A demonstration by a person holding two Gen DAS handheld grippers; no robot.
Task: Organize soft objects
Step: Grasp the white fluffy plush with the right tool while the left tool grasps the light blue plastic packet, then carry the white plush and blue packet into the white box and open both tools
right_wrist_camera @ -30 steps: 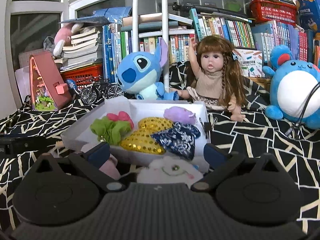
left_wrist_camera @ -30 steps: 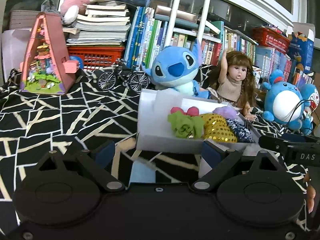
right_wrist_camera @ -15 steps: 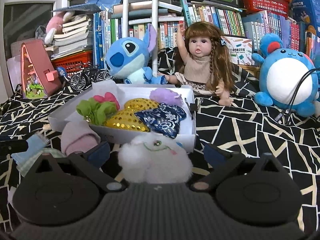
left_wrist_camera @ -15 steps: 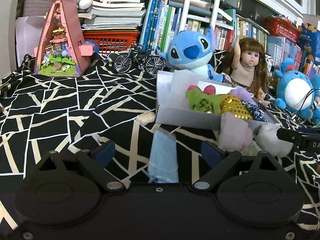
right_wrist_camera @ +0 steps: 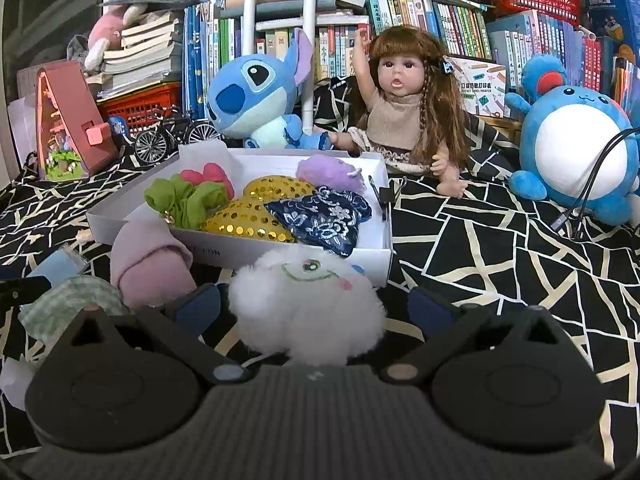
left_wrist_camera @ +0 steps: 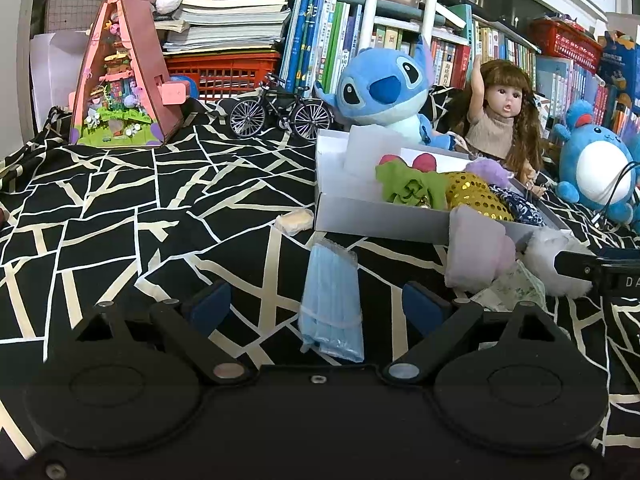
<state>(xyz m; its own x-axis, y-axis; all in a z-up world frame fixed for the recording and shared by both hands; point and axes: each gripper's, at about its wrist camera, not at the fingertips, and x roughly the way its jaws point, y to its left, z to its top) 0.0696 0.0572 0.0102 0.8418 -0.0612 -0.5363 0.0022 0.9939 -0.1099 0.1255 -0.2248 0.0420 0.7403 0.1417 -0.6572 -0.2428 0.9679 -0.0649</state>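
The left tongs (left_wrist_camera: pixel 316 304) stand released and wide, their blue pads on either side of a flat pack of blue face masks (left_wrist_camera: pixel 331 300) lying on the black-and-white patterned cloth (left_wrist_camera: pixel 120 208), not yet pressing it. The right tongs (right_wrist_camera: pixel 314 310) are likewise spread, with a white fluffy toy (right_wrist_camera: pixel 308 304) between the pads but seemingly ungripped.

The step in hand looks like a pick-up on each side. To do it well, the left tongs should sink until the pads sit low beside the pack, then close across its narrow width near the middle — the wrapper looks slick, and an end grip would probably let it droop. The right tongs should close on the toy's core rather than its fur alone.

The white box (right_wrist_camera: pixel 248 250) lies just beyond both, and already holds five soft pieces: one green, one pink-red, one gold sequinned, one purple, one dark blue patterned. Outside it, just beside its near wall — one pink folded cloth (right_wrist_camera: pixel 150 268), one green checked cloth (right_wrist_camera: pixel 68 304), the mask pack and the fluffy toy, so four seem left to stow
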